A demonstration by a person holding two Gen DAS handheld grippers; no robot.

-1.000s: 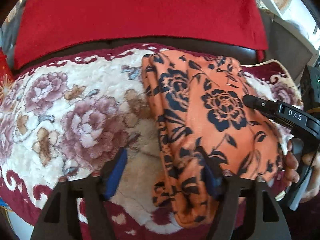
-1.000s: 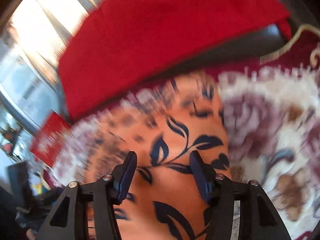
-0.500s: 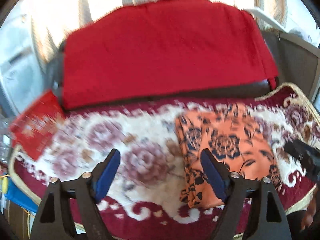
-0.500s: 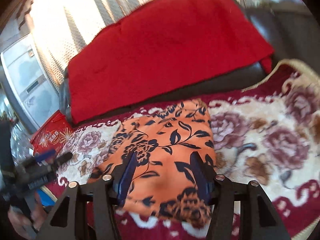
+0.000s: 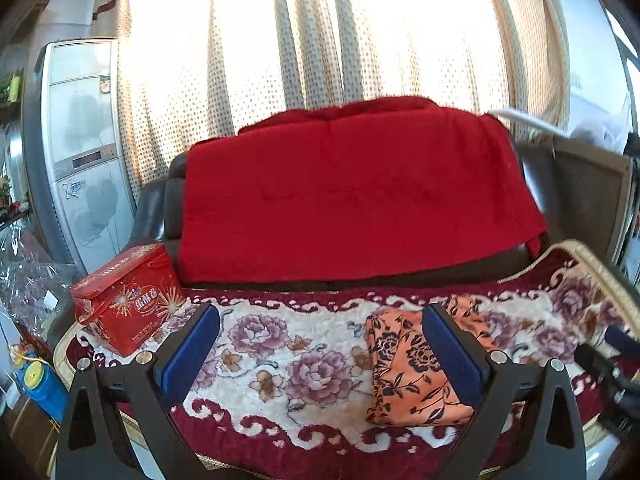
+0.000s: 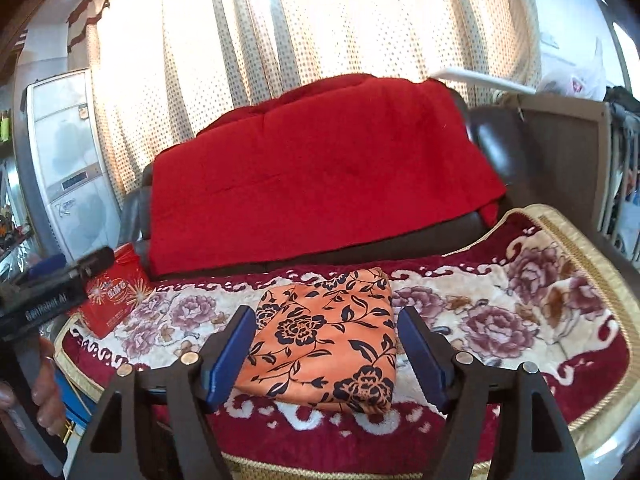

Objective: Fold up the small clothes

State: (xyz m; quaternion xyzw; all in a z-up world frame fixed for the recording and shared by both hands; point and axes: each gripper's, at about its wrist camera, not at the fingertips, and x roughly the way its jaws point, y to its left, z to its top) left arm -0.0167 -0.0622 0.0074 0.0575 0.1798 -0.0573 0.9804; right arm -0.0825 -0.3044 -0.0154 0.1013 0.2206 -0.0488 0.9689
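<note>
Left gripper (image 5: pixel 320 350): nearest the left wrist lens, its blue pads spread wide with nothing between them, held above the front of the seat.
Right gripper (image 6: pixel 326 354): likewise spread wide and empty; its blue pads frame the garment from above without touching it.
Orange floral garment (image 6: pixel 328 336): lies as a compact folded rectangle on the floral blanket (image 5: pixel 280 344), toward the right of the seat in the left wrist view, with its edges roughly squared.
Step in hand: judged from the tidy rectangle and two empty grippers, the fold looks finished or nearly so; what seems left is a check of the shape.
Doing it well: if a corner needs tidying, the person should come down on the loose near edge with one gripper and pin the far side with the other, closing only on the top layers so the stack underneath does not drag on the plush pile.
Risk: thin slippery-looking cloth on deep pile may slide and spring open if pinched at one point only.
Red tin box (image 5: pixel 128 300): stands on the blanket's left end, well apart from the garment.
Red throw (image 5: pixel 352 196): drapes over the sofa back behind.
Curtains (image 5: pixel 320 32): backlit, farthest off.
</note>
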